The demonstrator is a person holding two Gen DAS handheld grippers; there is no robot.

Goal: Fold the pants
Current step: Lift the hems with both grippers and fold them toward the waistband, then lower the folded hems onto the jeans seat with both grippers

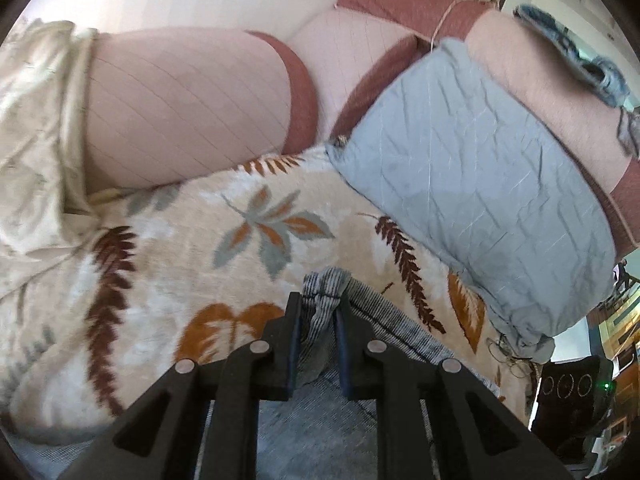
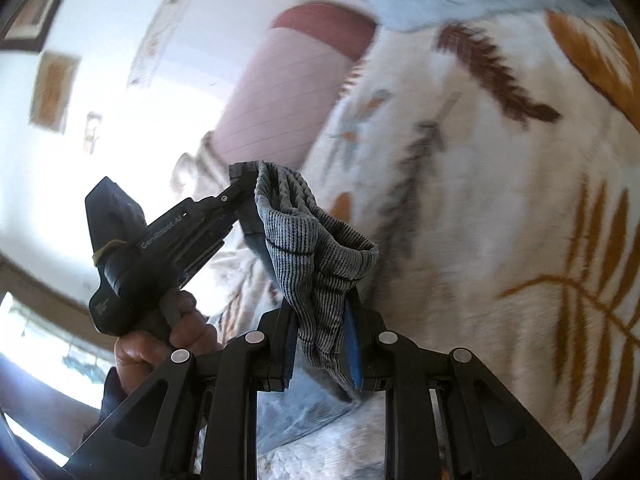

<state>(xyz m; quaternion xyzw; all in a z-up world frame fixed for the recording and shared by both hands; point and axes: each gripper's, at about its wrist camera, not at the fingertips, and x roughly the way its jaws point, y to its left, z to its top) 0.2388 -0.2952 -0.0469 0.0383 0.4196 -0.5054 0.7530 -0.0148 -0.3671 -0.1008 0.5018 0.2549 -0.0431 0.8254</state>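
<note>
The pants (image 2: pixel 316 248) are grey, ribbed and bunched. The left gripper (image 1: pixel 318 312) and the right gripper (image 2: pixel 320 320) each pinch a gathered fold, above the leaf-print blanket (image 1: pixel 180 248).

A bed covered by a cream blanket (image 1: pixel 192 240) with brown, orange and grey leaf print carries everything. On it lie a pink pillow (image 1: pixel 188 108), a crinkled grey pillow (image 1: pixel 472 184) and the grey ribbed pants (image 1: pixel 384 316).

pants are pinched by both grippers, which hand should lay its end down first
Probably the left. The left gripper holds the pants low, just above the leaf-print blanket. The right gripper holds its bunched end higher, away from the blanket.
</note>
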